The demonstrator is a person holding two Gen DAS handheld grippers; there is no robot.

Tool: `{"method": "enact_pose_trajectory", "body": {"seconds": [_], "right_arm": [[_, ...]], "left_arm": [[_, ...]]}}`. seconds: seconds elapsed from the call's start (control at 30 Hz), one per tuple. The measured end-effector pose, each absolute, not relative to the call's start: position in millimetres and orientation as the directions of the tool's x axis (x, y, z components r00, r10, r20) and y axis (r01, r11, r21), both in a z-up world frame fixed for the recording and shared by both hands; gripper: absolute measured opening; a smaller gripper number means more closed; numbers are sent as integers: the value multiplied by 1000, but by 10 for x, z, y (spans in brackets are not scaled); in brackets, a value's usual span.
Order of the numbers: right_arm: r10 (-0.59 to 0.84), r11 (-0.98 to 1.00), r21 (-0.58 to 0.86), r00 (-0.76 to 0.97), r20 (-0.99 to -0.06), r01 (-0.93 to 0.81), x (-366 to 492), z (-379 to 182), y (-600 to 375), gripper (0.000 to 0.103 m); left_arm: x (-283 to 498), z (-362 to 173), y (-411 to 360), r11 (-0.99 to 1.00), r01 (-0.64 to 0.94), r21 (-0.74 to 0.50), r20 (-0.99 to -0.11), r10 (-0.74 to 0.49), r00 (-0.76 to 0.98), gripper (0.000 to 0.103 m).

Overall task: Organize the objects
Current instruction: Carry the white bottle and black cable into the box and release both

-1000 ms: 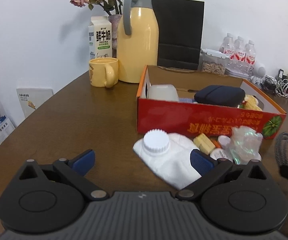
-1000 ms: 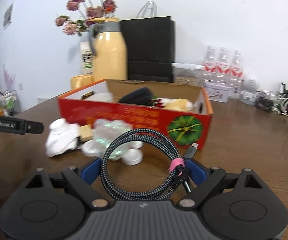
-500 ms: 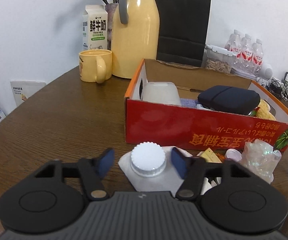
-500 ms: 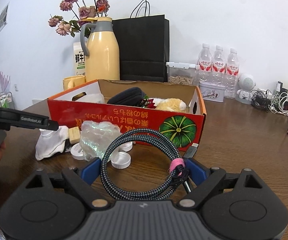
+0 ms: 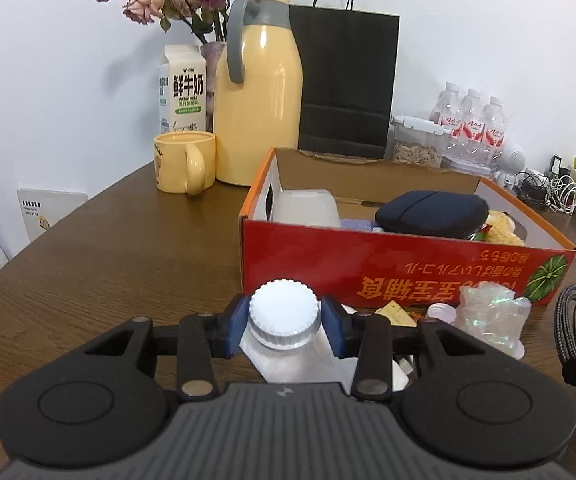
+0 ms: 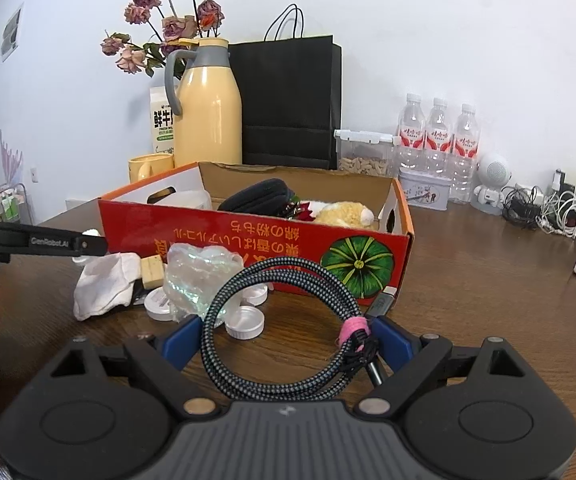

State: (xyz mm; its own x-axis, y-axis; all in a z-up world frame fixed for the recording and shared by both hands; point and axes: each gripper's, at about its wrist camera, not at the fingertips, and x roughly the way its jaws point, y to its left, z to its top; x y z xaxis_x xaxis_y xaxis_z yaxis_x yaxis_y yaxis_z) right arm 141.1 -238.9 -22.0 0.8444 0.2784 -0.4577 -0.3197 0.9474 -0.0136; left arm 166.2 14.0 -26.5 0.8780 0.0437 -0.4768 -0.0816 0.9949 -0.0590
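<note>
— What's on the brown wooden table (image 5: 127,248)?
— A red cardboard box (image 5: 408,264), loose white caps (image 6: 245,322) and crumpled plastic wrap (image 6: 199,272) just before it; yellow mug (image 5: 183,162), yellow jug (image 5: 257,108), milk carton (image 5: 181,88) behind.

Plain white wall (image 5: 468,20) behind a dark brown wood-grain table (image 5: 119,248). Even, soft light; faint shadows fall on the wall at left. Far left in the right wrist view: small wall vent (image 6: 9,34).
</note>
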Motion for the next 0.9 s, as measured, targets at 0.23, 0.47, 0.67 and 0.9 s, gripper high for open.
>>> {"method": "enact_pose_trajectory", "body": {"seconds": [0.23, 0.47, 0.67, 0.9], "right_arm": [[289, 942, -37, 863, -414, -333, 1426, 11, -2384, 91], [314, 930, -62, 869, -381, -363, 1733, 305, -2273, 91], [347, 926, -1, 850, -396, -378, 2215, 514, -2186, 91], [310, 945, 47, 839, -447, -324, 2824, 584, -2101, 91]], "left_arm": [[1652, 49, 85, 997, -26, -78, -426, -10, 905, 41], [1850, 357, -72, 998, 17, -58, -352, -36, 935, 41], [2146, 470, -185, 997, 20, -74, -332, -44, 942, 41], [2537, 475, -265, 996, -1, -93, -350, -32, 936, 41]]}}
